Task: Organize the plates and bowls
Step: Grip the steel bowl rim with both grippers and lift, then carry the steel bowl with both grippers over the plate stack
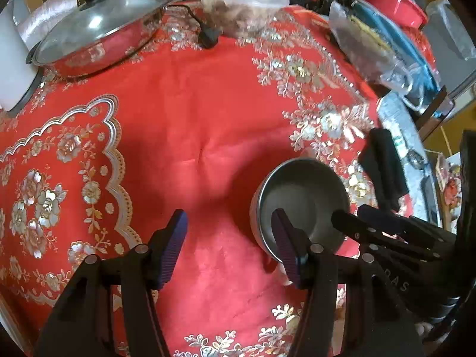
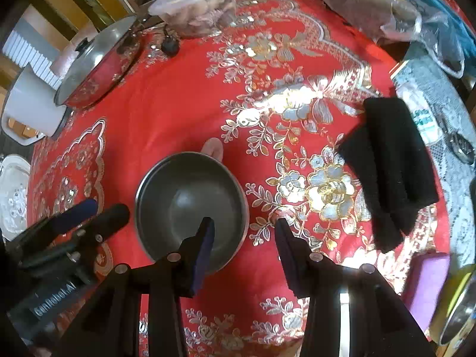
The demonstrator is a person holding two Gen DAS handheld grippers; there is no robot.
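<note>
A steel bowl (image 1: 300,190) with a pinkish outer wall sits upright on the red floral tablecloth (image 1: 208,113). My left gripper (image 1: 232,241) is open and empty, and its right finger overlaps the bowl's left rim in this view. The right gripper (image 1: 349,212) reaches in from the right at the bowl's near right rim. In the right wrist view the bowl (image 2: 178,190) lies just ahead. My right gripper (image 2: 245,247) is open, with one finger over the bowl's inside and the other outside its rim. The left gripper (image 2: 101,208) hovers close beside the bowl's left edge.
A lidded steel pan (image 1: 98,32), a white pot (image 1: 12,59) and a plastic food tub (image 1: 241,3) line the far side. A black folded cloth (image 2: 386,172) lies right of the bowl. A patterned white plate (image 2: 12,193) shows at the left edge, and a purple block (image 2: 428,279) near right.
</note>
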